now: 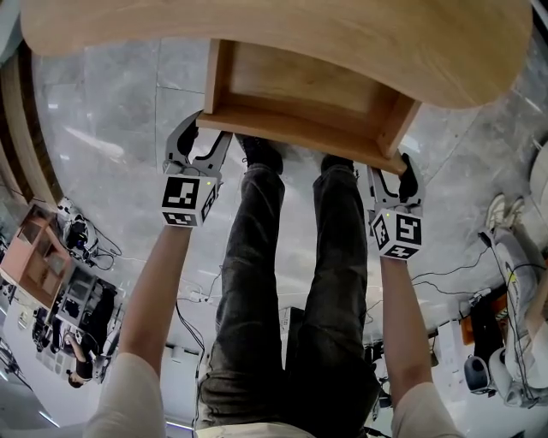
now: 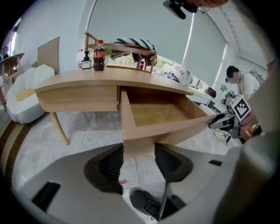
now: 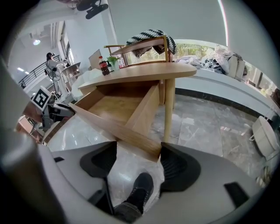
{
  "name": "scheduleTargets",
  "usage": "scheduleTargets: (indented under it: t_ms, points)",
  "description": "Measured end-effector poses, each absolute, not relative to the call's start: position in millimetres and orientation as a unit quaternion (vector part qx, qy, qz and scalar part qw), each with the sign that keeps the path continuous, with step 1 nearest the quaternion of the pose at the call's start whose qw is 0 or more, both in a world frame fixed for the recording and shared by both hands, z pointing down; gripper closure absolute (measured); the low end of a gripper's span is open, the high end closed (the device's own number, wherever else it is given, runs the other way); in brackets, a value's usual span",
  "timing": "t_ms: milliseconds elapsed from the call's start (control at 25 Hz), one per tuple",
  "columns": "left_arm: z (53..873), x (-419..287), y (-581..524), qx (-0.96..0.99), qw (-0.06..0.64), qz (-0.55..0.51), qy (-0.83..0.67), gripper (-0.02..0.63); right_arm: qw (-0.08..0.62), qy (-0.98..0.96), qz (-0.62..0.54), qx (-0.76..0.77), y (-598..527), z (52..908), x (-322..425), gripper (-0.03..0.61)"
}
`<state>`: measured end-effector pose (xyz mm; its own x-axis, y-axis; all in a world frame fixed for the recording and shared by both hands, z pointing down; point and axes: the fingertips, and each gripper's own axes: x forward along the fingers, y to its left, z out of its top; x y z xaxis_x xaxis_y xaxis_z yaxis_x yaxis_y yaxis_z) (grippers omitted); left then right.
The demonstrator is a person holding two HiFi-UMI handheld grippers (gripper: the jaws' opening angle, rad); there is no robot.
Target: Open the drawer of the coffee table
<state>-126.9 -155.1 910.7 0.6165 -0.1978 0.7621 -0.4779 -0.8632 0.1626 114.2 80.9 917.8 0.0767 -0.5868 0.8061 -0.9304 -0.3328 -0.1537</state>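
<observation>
Drawer [image 1: 300, 96] stands open, jutting out from under the near edge of the coffee table [image 1: 257, 26], and we have a claw at each of its front corners. Our left gripper [image 1: 204, 137] pinches the left front corner. In the left gripper view the wood fills the gap between its ribbed pads [image 2: 114, 164], which sit moderately spread. Our right gripper [image 1: 392, 171] straddles the right front corner with its jaws set wider. In the right gripper view one pad [image 3: 175, 168] lies against the end of the front board, and the other fingertip meets that board further along, so we read it as clamped across the corner. A cola bottle [image 2: 99, 55] stands at the table's far edge. Below the drawer, our legs [image 1: 257, 282] and dark shoes [image 3: 142, 186] stand on the grey tiled floor [image 1: 128, 145].
</observation>
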Motion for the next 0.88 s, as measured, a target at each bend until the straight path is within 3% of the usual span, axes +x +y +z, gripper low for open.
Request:
scheduleTargets:
  t_ms: [520,880]
  points:
    - [927.3,-127.2,-159.5,0.884,0.162,0.400,-0.181,0.376,0.211,-0.538,0.408,0.707,78.5,935.4,110.8,0.249]
    - [920.4,-135.7,-158.1,0.875,0.171,0.413,-0.189,0.376,0.252,-0.553,0.421,0.674,80.6,930.0,112.9,0.247]
